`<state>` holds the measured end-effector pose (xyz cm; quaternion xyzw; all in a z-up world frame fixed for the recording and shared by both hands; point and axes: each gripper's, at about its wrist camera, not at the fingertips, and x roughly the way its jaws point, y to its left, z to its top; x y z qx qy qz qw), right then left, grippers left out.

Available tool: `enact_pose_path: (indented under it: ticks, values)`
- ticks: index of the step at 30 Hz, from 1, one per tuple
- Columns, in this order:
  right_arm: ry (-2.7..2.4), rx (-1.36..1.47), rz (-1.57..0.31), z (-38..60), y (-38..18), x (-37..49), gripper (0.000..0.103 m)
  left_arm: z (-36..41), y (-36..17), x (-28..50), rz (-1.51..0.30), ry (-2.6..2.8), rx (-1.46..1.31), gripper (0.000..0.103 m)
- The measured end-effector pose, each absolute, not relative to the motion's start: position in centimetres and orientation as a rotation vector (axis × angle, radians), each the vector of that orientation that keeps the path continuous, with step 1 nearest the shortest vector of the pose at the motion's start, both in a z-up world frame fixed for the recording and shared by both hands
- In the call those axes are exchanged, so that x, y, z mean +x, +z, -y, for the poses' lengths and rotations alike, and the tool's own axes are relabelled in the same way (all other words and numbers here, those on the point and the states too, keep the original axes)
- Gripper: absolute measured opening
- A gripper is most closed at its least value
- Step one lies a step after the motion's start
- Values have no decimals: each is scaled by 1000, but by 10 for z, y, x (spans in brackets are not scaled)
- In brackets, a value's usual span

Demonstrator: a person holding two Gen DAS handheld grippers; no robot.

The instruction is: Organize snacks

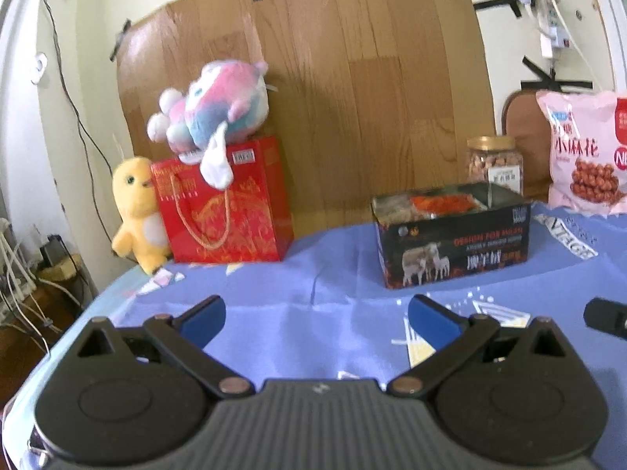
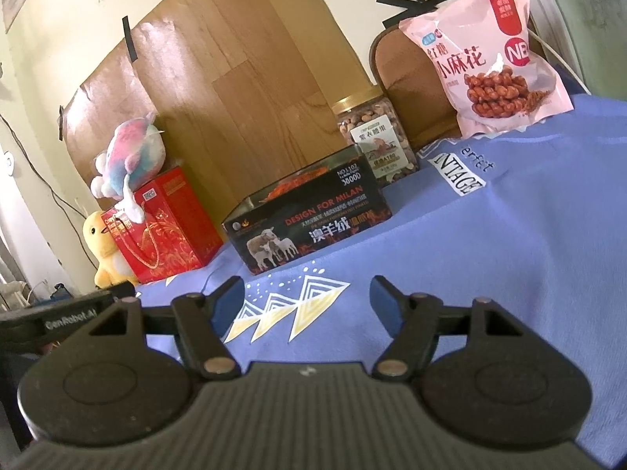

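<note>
Before you the blue surface lies bare — only the dark box blocks the way ahead.

The left gripper and right gripper both tilt slightly downward, jaws spread wide and empty.

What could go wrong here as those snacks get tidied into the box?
The pink snack bag stands leaning against the chair back, so a nudge may topple it. The nut jar sits close behind the black box; reaching for it could bump the box.
</note>
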<state>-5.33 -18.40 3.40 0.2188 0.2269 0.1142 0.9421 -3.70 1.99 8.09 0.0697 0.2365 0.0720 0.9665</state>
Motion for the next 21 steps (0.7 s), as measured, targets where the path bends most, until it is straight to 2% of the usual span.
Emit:
enact_pose_path:
  ticks: [21]
  values:
    - [228, 464, -460, 187, 32, -57, 76, -17, 67, -29, -562, 183, 195, 103]
